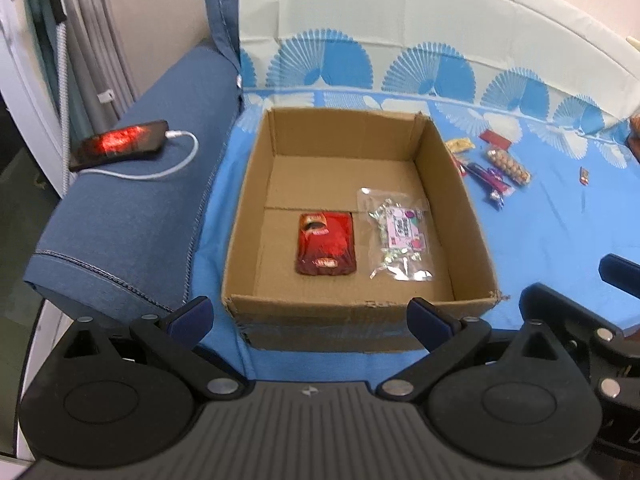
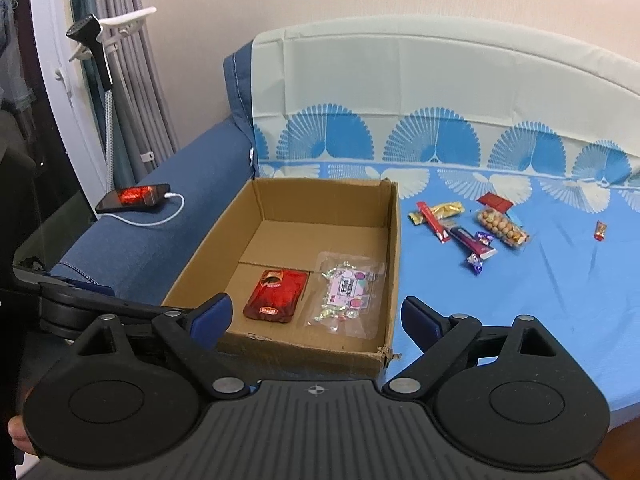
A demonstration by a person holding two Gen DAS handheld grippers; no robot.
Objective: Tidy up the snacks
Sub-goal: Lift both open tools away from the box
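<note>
Two snacks already lie in the cardboard box (image 1: pixel 460 184): a red packet (image 1: pixel 326 244) flat on the floor of the box near its front wall, and just to its right a clear bag of wrapped candies (image 1: pixel 398 234) with a pink label, close against the right wall. The box sits open-topped on the blue patterned sheet (image 1: pixel 560 220) of a sofa bed, up against the denim-blue armrest (image 1: pixel 140 200).

The remaining snacks are scattered on the sheet to the right of the box, well clear of it: a gold wrapper (image 2: pixel 442 211), a thin red stick (image 2: pixel 433 222), a purple bar (image 2: pixel 472 242), a clear pack of round nuts (image 2: pixel 502 227), a flat red packet (image 2: pixel 494 201) behind that, and a small red candy (image 2: pixel 599 231) off alone further right.

The left gripper (image 1: pixel 310 314) hovers at the front wall of the box, fingers spread wide and holding nothing. The right gripper (image 2: pixel 316 316) hangs just beside it over the box's front right corner, fingers likewise wide apart and empty.

A phone (image 1: pixel 120 144) with a glowing red screen rests on the armrest, a white cable (image 1: pixel 176 160) plugged into it.
</note>
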